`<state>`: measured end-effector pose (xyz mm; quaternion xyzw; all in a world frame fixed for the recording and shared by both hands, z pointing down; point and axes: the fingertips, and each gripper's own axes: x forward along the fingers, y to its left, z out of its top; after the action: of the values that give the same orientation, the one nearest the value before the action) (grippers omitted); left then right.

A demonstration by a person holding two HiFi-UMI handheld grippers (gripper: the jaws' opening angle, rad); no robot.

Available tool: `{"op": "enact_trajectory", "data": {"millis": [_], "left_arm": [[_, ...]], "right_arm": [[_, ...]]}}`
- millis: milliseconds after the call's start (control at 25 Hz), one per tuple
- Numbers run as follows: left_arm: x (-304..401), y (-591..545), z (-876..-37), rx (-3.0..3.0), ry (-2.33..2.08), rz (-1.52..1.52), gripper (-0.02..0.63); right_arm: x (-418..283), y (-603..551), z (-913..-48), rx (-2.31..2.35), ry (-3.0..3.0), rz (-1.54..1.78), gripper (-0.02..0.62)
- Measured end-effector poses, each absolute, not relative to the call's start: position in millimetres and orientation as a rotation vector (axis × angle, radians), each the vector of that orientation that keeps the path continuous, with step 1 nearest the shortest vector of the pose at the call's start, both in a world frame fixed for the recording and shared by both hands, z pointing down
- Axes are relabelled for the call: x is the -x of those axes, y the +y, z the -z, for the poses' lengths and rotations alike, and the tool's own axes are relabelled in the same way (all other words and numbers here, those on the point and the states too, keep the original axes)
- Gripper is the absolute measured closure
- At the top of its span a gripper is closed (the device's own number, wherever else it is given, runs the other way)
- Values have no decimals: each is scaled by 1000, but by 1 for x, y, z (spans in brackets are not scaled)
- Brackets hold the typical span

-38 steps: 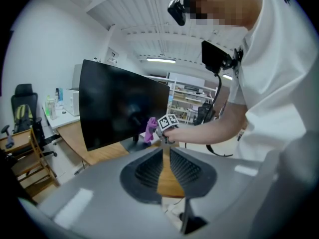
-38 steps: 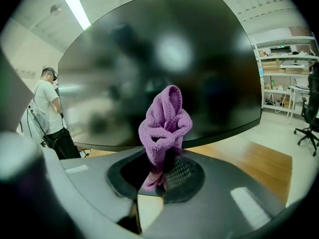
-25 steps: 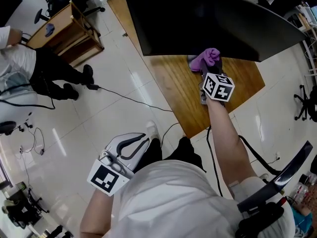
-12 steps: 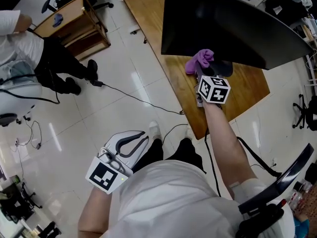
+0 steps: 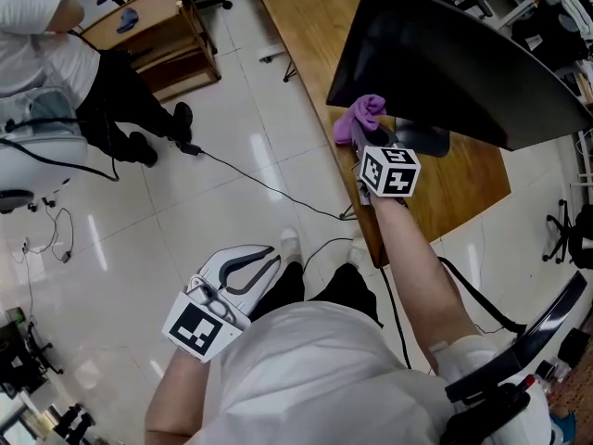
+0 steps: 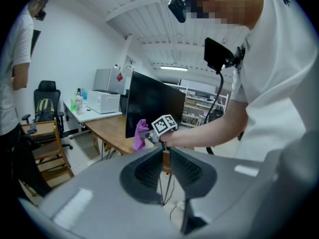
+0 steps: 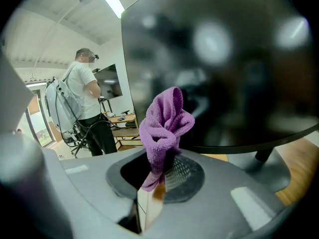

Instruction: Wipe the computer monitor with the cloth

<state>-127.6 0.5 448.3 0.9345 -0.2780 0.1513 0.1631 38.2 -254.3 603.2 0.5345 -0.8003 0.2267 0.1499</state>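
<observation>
The black monitor [image 5: 454, 63] stands on a wooden desk [image 5: 468, 188]. My right gripper [image 5: 363, 145] is shut on a purple cloth [image 5: 358, 117], which is held against the screen's lower left corner. In the right gripper view the cloth [image 7: 164, 126] bunches up above the jaws [image 7: 158, 176], right in front of the dark screen [image 7: 224, 59]. My left gripper [image 5: 264, 260] hangs low beside my left hip over the floor, shut and holding nothing. Seen from the left gripper view, its pads [image 6: 162, 171] sit close together, with the monitor [image 6: 149, 106] and cloth [image 6: 139, 136] beyond.
The monitor's stand base [image 5: 422, 140] sits on the desk just right of the cloth. A person [image 5: 56, 35] stands at the far left by a wooden chair [image 5: 153, 26]. A black cable [image 5: 250, 185] crosses the tiled floor toward the desk.
My right gripper has carried the cloth leftward along the monitor's lower edge, from near the middle to the left corner. The left gripper has stayed put.
</observation>
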Motion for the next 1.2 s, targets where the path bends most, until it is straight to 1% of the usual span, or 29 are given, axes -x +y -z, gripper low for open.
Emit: {"op": "enact_trajectory", "data": {"millis": [360, 880, 1200], "left_arm": [[142, 3, -449, -2641, -862, -407, 541], [139, -5, -446, -2685, -860, -327, 541], [131, -8, -445, -2734, -821, -287, 541]], "right_arm": [[10, -265, -594, -1412, -2364, -610, 545], [20, -268, -536, -1365, -2410, -521, 545], [21, -267, -478, -1355, -2452, -435, 545]]}}
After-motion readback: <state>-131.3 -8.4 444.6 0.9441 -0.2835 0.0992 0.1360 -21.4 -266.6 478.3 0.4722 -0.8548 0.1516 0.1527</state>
